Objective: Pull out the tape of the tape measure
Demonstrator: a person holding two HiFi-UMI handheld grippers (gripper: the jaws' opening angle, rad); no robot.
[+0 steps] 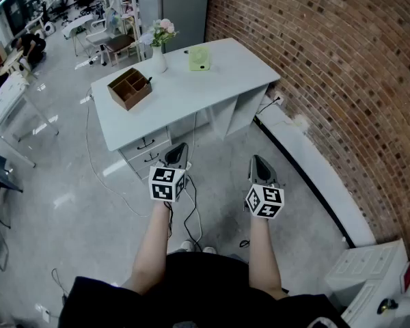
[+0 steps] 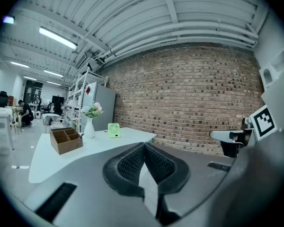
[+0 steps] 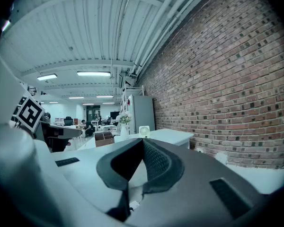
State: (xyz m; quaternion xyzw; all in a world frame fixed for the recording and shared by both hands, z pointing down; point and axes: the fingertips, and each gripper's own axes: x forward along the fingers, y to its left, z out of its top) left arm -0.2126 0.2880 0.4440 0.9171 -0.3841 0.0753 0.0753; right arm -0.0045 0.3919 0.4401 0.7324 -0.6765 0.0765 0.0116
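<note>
I see no tape measure in any view. My left gripper (image 1: 178,149) is held in the air well short of the white desk (image 1: 212,87), its jaws shut with nothing between them; the left gripper view shows the pads meeting at the tip (image 2: 144,145). Beside it, my right gripper (image 1: 258,161) is also shut and empty, its ribbed pads together (image 3: 143,141). Both point toward the desk from over the grey floor. A pale green boxy object (image 1: 199,59) stands on the desk's far part and also shows small in the left gripper view (image 2: 113,130).
The desk carries a brown wooden organizer (image 1: 130,87) and a white vase of flowers (image 1: 159,46). A brick wall (image 1: 328,67) with a white ledge (image 1: 314,162) runs along the right. Cables (image 1: 191,217) lie on the floor by my feet. White cabinets (image 1: 376,279) stand at the lower right.
</note>
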